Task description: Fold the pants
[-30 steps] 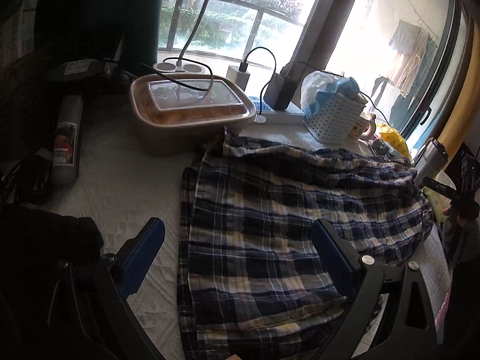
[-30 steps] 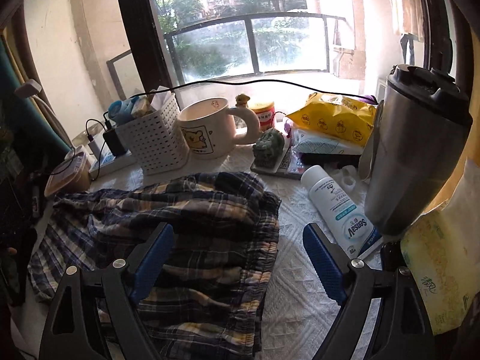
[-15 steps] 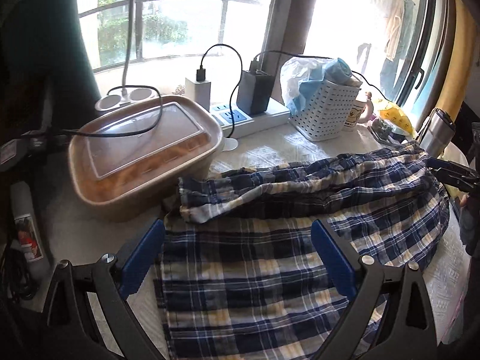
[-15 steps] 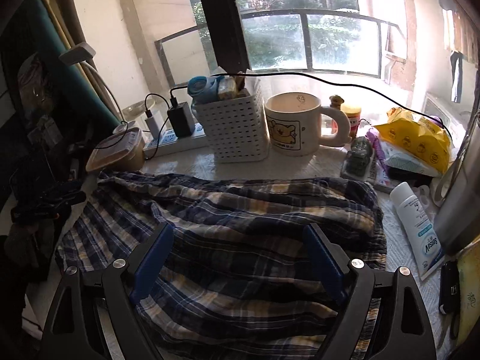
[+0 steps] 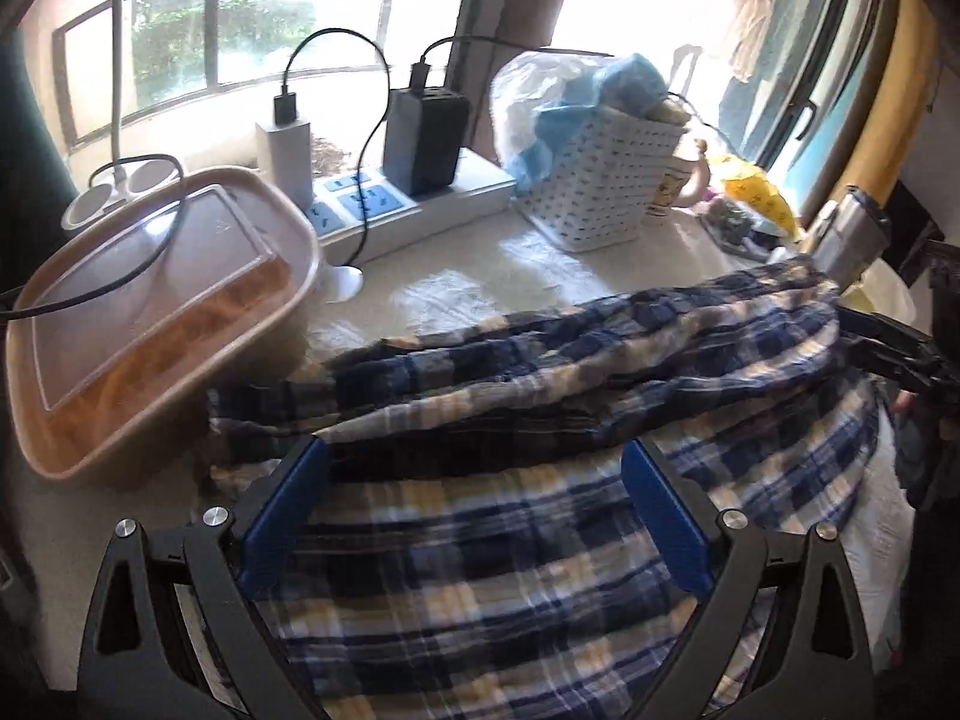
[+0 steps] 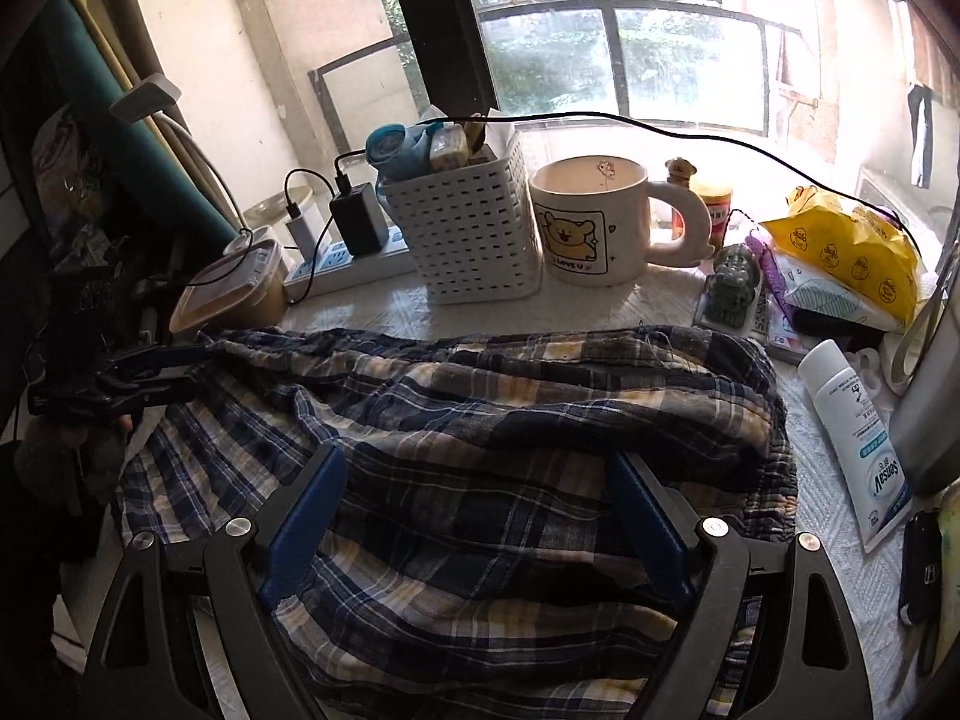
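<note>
One pair of plaid pants (image 5: 516,546) lies spread across the white cloth-covered table (image 5: 456,294), directly in front of the white perforated basket (image 6: 468,228), which serves as landmark here. You hold the left gripper (image 5: 474,516) low over the pants' end farthest to the left of the basket, beside the tan lidded container (image 5: 156,312); its two blue pads stand wide apart with fabric beneath them, nothing pinched. Your right gripper (image 6: 474,516) hovers over the end below and to the right of the basket, likewise spread and gripping nothing. Both ends are covered, probably so that each tool can take one end of the bunched upper layer (a raised, rumpled ridge running across the garment on the basket side) and carry it over in a single fold. Counted: two grippers, four blue pads, one basket, one cartoon-bear mug (image 6: 591,222) just right of the basket, one power strip (image 5: 408,204) left of it carrying two chargers, and one white tube (image 6: 855,438) farther right, near the pants' edge.
</note>
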`<state>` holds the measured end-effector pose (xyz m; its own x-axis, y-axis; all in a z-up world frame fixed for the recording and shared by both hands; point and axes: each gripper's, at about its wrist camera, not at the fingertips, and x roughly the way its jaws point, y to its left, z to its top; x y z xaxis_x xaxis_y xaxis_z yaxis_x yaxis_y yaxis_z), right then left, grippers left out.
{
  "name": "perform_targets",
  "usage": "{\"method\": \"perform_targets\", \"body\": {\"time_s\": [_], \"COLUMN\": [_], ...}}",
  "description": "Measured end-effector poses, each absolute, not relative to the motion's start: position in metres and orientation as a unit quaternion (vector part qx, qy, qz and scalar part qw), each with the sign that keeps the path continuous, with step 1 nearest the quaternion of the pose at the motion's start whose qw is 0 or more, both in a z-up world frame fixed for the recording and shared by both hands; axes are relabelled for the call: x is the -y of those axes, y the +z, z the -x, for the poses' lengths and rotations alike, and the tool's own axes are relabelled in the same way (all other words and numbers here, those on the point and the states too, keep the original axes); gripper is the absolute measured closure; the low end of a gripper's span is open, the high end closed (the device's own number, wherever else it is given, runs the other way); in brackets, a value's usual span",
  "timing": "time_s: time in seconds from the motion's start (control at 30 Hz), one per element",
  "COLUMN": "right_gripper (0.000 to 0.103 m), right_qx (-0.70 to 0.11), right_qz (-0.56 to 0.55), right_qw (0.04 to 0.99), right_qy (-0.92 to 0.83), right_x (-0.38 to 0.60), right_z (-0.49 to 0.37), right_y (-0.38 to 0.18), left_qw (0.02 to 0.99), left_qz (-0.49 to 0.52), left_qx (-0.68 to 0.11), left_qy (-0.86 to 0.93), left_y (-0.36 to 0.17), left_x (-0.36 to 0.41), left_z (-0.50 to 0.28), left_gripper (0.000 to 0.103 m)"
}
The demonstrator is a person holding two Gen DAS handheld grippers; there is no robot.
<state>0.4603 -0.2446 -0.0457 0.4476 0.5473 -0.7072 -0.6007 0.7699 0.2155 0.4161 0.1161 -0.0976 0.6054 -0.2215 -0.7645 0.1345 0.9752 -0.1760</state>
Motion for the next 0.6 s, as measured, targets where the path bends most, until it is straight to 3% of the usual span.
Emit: {"method": "perform_targets", "body": {"time_s": [0.27,0.6], "right_gripper": [0.014,0.014], "right_qx": [-0.398,-0.408], "right_qz": [0.01,-0.028], "right_qw": [0.87,0.877], "right_qy": [0.29,0.252], "right_x": [0.284,0.33], "right_z": [-0.458,-0.435], "right_y": [-0.043,-0.052], "left_qw": [0.917,0.909], "left_qz": [0.049,0.098], "left_qx": [-0.388,-0.393], "left_qy": [-0.075,-0.098], "left_y": [-0.064,-0.051], "left_x": [-0.126,-0.103], "left_z": [-0.395,-0.288], "left_gripper": [0.006,0.006]}}
